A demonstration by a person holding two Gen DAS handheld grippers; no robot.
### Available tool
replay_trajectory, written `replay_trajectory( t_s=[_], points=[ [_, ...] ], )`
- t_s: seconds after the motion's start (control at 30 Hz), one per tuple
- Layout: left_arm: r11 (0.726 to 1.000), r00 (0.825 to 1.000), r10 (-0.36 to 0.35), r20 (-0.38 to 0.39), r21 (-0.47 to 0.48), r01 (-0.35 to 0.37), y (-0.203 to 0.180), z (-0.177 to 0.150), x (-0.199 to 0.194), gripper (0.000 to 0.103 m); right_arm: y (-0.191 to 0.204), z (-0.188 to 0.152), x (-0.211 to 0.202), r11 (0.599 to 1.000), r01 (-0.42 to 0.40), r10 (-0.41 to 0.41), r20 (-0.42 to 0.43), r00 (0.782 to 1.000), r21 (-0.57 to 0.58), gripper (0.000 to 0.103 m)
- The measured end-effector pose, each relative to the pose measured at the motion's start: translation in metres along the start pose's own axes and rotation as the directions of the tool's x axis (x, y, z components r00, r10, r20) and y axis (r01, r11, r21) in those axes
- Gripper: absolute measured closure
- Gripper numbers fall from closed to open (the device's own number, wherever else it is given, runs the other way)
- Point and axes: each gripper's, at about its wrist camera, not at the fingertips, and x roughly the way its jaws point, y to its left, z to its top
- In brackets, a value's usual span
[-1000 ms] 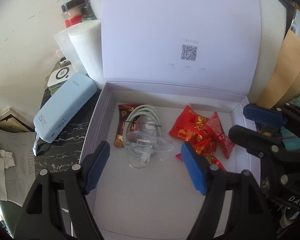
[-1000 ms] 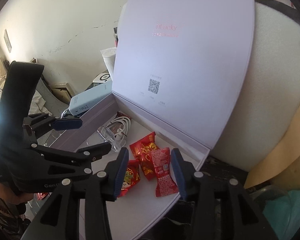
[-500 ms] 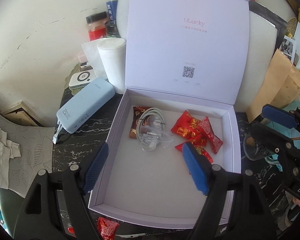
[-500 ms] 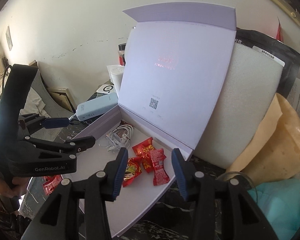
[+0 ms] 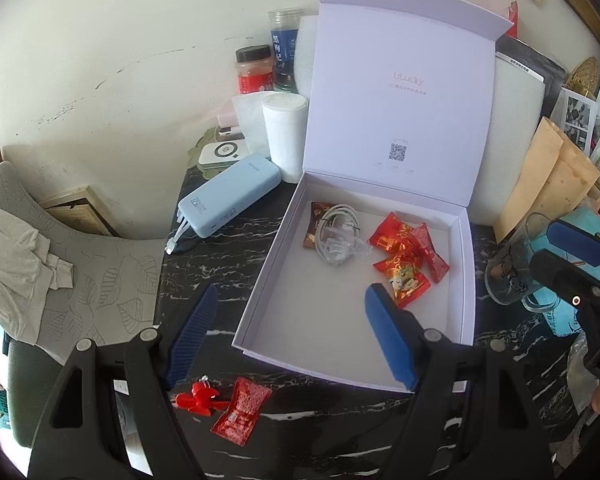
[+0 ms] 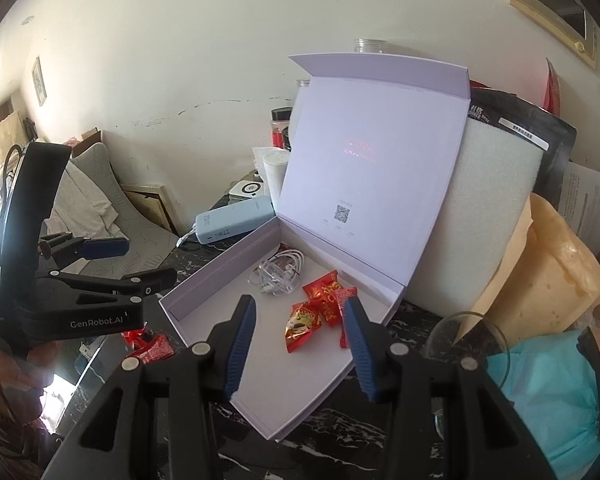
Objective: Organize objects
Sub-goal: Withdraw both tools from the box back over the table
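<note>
An open lavender box (image 5: 260,322) (image 6: 220,268) stands on the black marble table with its lid upright. Inside lie a coiled white cable (image 5: 338,234) (image 6: 280,270), a brown candy (image 5: 314,224) and several red candy packets (image 5: 406,258) (image 6: 320,308). A red candy packet (image 5: 242,410) (image 6: 154,350) and a red plastic piece (image 5: 196,398) lie on the table in front of the box. My left gripper (image 5: 290,340) is open and empty above the box's front left corner. My right gripper (image 6: 300,344) is open and empty above the box's right side.
A light blue power bank (image 5: 230,200) (image 6: 232,220) lies left of the box. A white roll (image 5: 284,136) and jars (image 5: 254,70) stand behind it. A glass mug (image 5: 516,264) (image 6: 468,344) stands right of the box. Brown paper bags (image 5: 552,172) and white foam (image 6: 480,216) stand behind.
Both grippers have pulled back and up from the box, so the whole box and the table in front now show. Both stayed open.
</note>
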Motion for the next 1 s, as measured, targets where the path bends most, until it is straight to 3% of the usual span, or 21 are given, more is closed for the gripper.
replay_trajectory(
  t_s=[0.37,0.57,1.0],
  points=[
    [0.997,0.998,0.056,0.014,-0.045,-0.056,0.02,-0.039,-0.036,0.027,0.031,-0.026,-0.027,0.998,-0.06,0.06,0.008,0.998,-0.024,0.057],
    [0.996,0.998,0.053,0.016,-0.074,-0.051,0.029,-0.067,-0.051,0.027,0.049,-0.041,-0.038,0.996,-0.087,0.088,0.007,0.996,-0.032,0.057],
    [0.982,0.992,0.127,0.006,-0.143,-0.124,0.066,-0.131,-0.075,0.027,0.08,-0.087,-0.027,0.988,-0.149,0.147,-0.051,0.988,-0.033,0.057]
  ],
)
